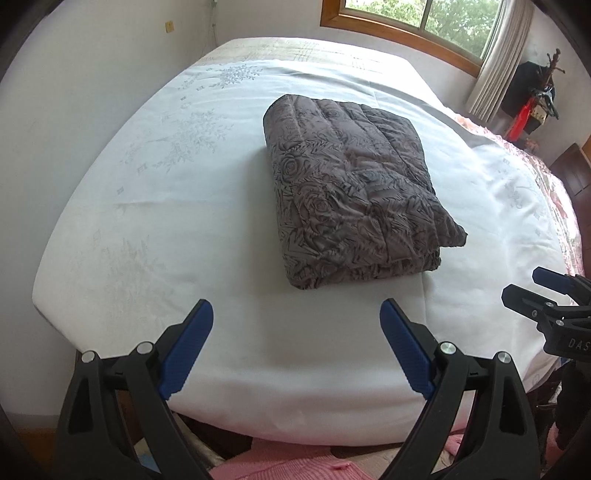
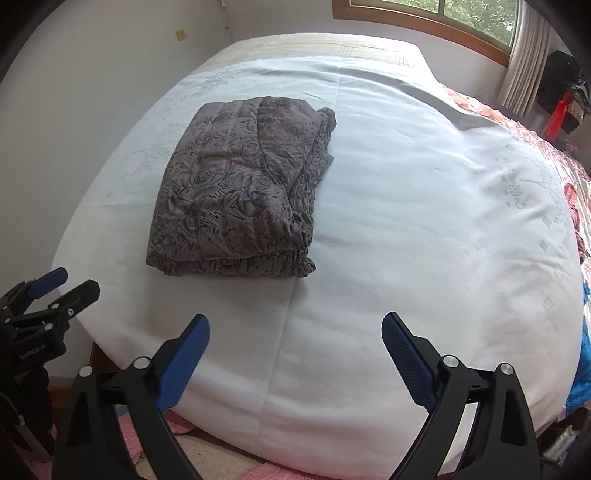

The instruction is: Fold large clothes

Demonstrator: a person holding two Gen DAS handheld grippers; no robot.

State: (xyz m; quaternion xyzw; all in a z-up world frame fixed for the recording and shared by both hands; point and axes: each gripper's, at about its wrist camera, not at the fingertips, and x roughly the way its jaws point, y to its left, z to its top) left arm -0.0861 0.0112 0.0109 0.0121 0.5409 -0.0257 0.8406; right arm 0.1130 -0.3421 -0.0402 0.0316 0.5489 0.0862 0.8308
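A grey-brown quilted garment with a dark rose pattern (image 1: 354, 192) lies folded into a thick rectangle on the white bedsheet (image 1: 147, 206). The right wrist view shows the same bundle (image 2: 240, 188) left of centre. My left gripper (image 1: 297, 314) hangs open over the bed's near edge, short of the bundle, with nothing between its blue pads. My right gripper (image 2: 295, 328) is open too, to the right of the bundle and empty. Each gripper shows in the other's view: the right gripper (image 1: 524, 286) at the far right, the left gripper (image 2: 79, 278) at the far left.
A white wall (image 1: 92, 74) runs along the bed's left side. A wood-framed window (image 1: 406, 22) and curtain (image 1: 498, 62) stand behind. A pink patterned cover (image 2: 535, 147) lies at the bed's right. Pink knit fabric (image 1: 288, 465) shows below the near edge.
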